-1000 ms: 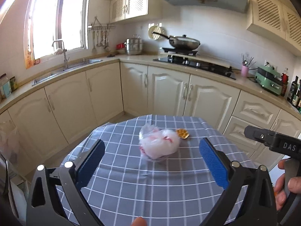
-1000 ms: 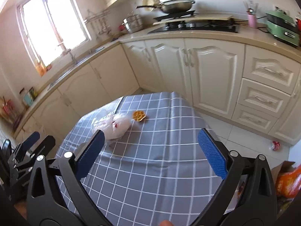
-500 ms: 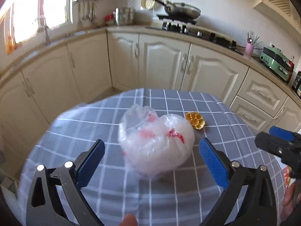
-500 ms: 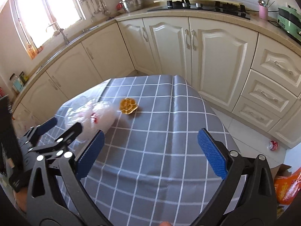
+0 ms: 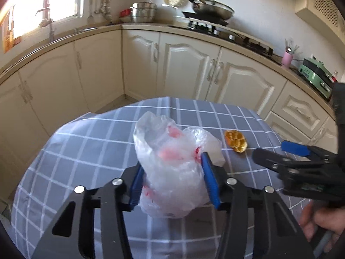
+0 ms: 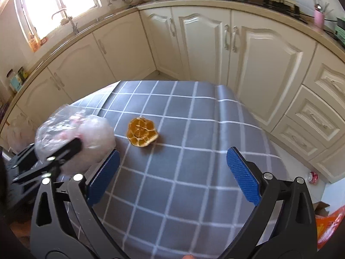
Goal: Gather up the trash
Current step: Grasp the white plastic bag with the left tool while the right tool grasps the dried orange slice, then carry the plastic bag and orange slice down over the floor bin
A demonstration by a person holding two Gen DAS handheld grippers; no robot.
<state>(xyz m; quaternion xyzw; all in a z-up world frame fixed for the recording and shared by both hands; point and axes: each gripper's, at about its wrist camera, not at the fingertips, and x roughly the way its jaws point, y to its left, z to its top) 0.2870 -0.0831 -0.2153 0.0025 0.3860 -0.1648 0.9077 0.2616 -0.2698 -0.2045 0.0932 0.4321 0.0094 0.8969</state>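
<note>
Left wrist view, frame centre: my left claw [image 5: 171, 181] squeezes the bag [image 5: 172, 164], soft, light, slippery. My right claw [image 6: 172, 170] gapes empty below the peel [image 6: 141, 135].

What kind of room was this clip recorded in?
A home kitchen, most likely: cream cabinets run under an L-shaped counter, a pan sits on the gas hob, and a sink tap stands by the window. The work happens on a table with a grey checked cloth.
</note>
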